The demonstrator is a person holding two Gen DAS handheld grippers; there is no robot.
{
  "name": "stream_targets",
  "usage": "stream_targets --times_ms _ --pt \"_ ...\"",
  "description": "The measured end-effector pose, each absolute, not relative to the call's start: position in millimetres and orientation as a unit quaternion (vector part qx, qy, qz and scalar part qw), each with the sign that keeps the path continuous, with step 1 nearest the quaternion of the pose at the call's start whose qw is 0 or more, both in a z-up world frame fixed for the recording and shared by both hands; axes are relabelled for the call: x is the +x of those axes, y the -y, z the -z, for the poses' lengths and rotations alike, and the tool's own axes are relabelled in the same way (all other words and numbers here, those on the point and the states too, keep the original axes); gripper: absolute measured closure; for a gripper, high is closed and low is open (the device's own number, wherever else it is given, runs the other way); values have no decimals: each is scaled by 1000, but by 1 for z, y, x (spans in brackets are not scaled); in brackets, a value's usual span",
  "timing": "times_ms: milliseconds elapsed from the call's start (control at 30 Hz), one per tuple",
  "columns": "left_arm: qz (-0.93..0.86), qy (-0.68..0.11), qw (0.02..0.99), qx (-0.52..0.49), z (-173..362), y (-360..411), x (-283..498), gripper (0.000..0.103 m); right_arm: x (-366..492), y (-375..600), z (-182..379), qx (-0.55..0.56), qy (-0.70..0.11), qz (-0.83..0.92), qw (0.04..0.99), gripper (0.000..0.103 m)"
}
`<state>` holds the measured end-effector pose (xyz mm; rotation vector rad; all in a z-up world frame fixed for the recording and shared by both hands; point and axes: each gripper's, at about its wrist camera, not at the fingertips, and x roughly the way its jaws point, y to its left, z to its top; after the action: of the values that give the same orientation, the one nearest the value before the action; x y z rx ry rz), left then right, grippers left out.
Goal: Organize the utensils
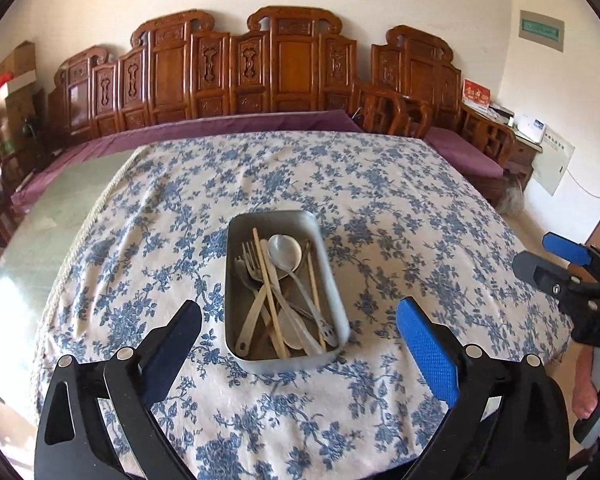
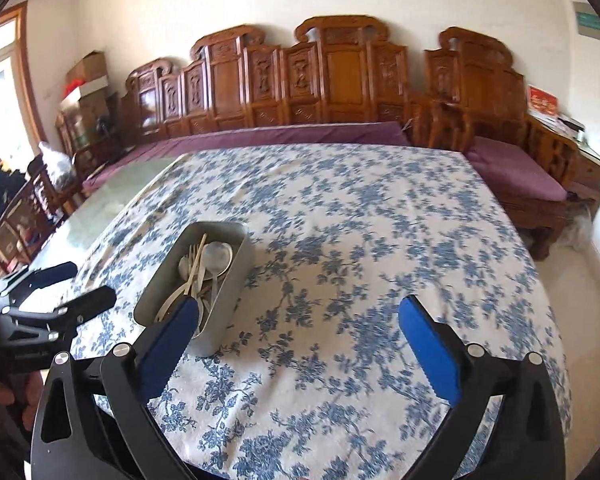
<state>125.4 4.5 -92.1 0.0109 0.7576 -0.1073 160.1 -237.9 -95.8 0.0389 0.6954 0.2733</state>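
Note:
A grey metal tray (image 1: 334, 280) sits mid-table on the blue floral tablecloth (image 1: 400, 200). In it lie a metal spoon (image 1: 286, 254), a fork (image 1: 252, 264), wooden chopsticks (image 1: 269, 280) and other utensils, piled lengthwise. My left gripper (image 1: 300, 308) hovers over the tray's near end, open, with nothing between its fingers. My right gripper (image 1: 548, 260) hangs off to the right, open. In the right wrist view the tray (image 2: 230, 300) is at the left, partly behind my left finger (image 2: 168, 344). My right gripper (image 2: 299, 304) is open over bare cloth, and my left gripper (image 2: 80, 284) shows open at the far left.
A carved wooden bench (image 1: 288, 76) with purple cushions (image 1: 228, 128) runs behind the table. Uncovered glass tabletop (image 1: 44, 240) lies left of the cloth. Wooden chairs (image 2: 24, 216) stand at the left. A side table with boxes (image 1: 528, 124) is at the right. A hand (image 1: 588, 392) grips the right gripper's handle.

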Motion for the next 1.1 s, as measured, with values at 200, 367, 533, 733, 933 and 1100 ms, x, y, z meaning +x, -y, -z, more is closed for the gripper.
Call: stream_targets --times_ms 200,367,533,733,933,1100 --pt "55 -314 948 8 48 13 93 9 132 253 58 31 -284 -132 949 2" --pt "48 -273 961 14 13 24 68 8 106 261 27 31 -234 -134 962 2" --pt "41 -256 966 15 -5 29 53 8 87 269 9 36 -207 -141 967 2" --pt "25 -252 967 8 -13 27 43 8 76 271 1 29 -192 -138 971 2" --pt "14 -240 971 15 -18 27 38 8 77 273 5 27 -196 -133 971 2" --pt "9 -236 971 19 -18 27 37 8 78 274 6 26 -195 -130 972 2"
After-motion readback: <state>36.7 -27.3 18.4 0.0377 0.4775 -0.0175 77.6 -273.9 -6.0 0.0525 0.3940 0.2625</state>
